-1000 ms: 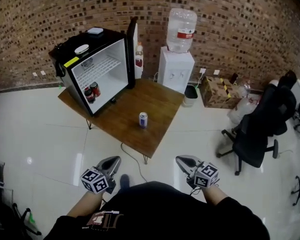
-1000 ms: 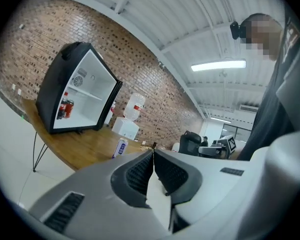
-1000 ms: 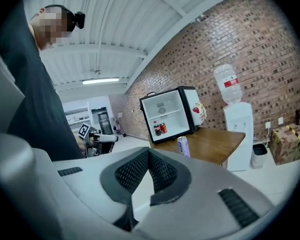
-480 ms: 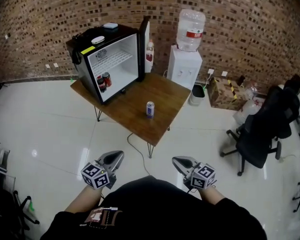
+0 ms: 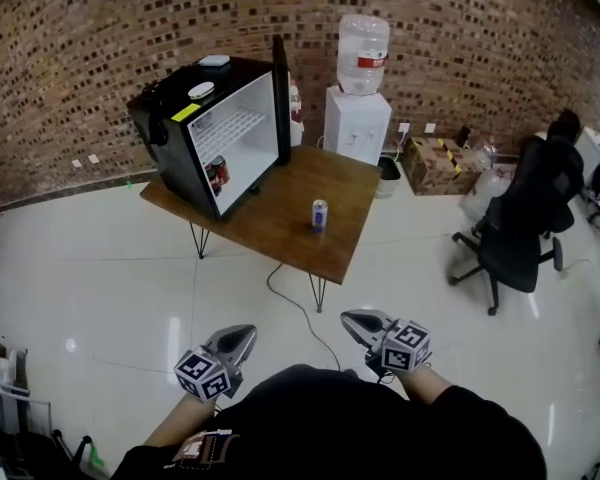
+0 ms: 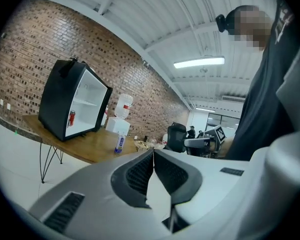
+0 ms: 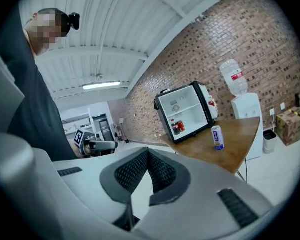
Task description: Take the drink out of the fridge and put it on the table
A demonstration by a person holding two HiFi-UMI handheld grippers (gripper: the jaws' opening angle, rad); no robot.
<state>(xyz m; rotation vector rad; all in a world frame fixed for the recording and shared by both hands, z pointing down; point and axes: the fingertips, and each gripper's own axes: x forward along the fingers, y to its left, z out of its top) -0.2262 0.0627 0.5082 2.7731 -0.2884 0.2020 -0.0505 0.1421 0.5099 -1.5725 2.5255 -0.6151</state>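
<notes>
We read no legible text, brand or number in any view. Label-bearing items we log:
- water bottle (image 5: 363,40) on dispenser (image 5: 357,126): red band label, print too small.
- fridge (image 5: 165,133): yellow sticker on top front edge, wording unreadable.
- can (image 5: 319,214) on table (image 5: 270,223): blue-white wrap, lettering blurred.
- red drinks (image 5: 218,174) inside fridge: markings unreadable.
- cardboard box (image 5: 430,163): yellow-black striped tape, no words we can make out.
- cubes on left gripper (image 5: 246,332) and right gripper (image 5: 348,317): black-white square markers, patterns only, no letters.
</notes>
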